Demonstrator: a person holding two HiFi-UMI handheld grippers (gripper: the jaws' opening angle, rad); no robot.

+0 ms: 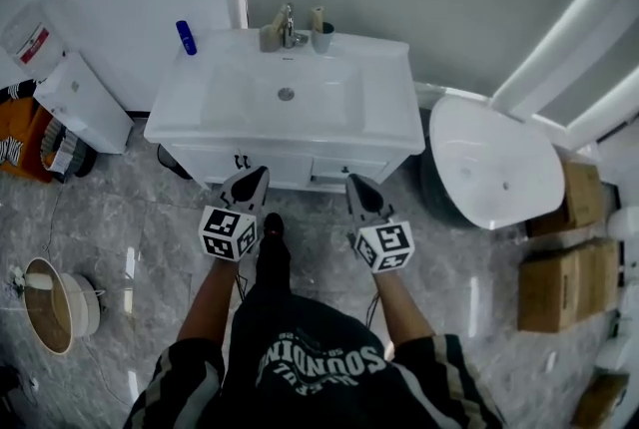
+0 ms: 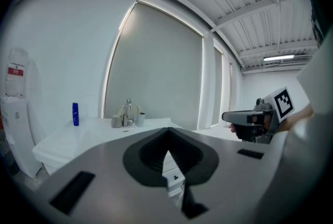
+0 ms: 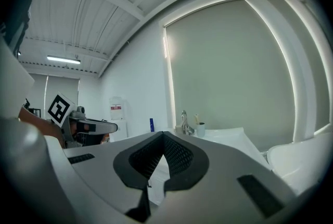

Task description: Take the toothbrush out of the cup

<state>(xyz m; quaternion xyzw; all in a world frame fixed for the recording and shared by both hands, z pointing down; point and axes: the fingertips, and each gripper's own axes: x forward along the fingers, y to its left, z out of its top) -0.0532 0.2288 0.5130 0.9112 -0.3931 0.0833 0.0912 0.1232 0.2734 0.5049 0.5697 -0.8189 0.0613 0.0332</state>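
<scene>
A grey cup [image 1: 322,39] stands at the back of the white vanity sink [image 1: 394,113], right of the faucet [image 1: 288,24]. A pale toothbrush [image 1: 317,17] stands upright in it. The left gripper view shows the cup [image 2: 140,119] and toothbrush [image 2: 138,109] far ahead, and the right gripper view shows the same cup [image 3: 201,129] and toothbrush [image 3: 196,119]. My left gripper [image 1: 261,175] and right gripper [image 1: 353,181] hover side by side at the vanity's front edge, well short of the cup. Both are shut and empty.
A blue bottle [image 1: 186,36] stands at the sink's back left corner. A white oval basin [image 1: 494,163] lies to the right, with cardboard boxes [image 1: 554,287] beyond it. A white cabinet [image 1: 82,103] stands at the left, and a round wooden object [image 1: 50,305] lies on the floor.
</scene>
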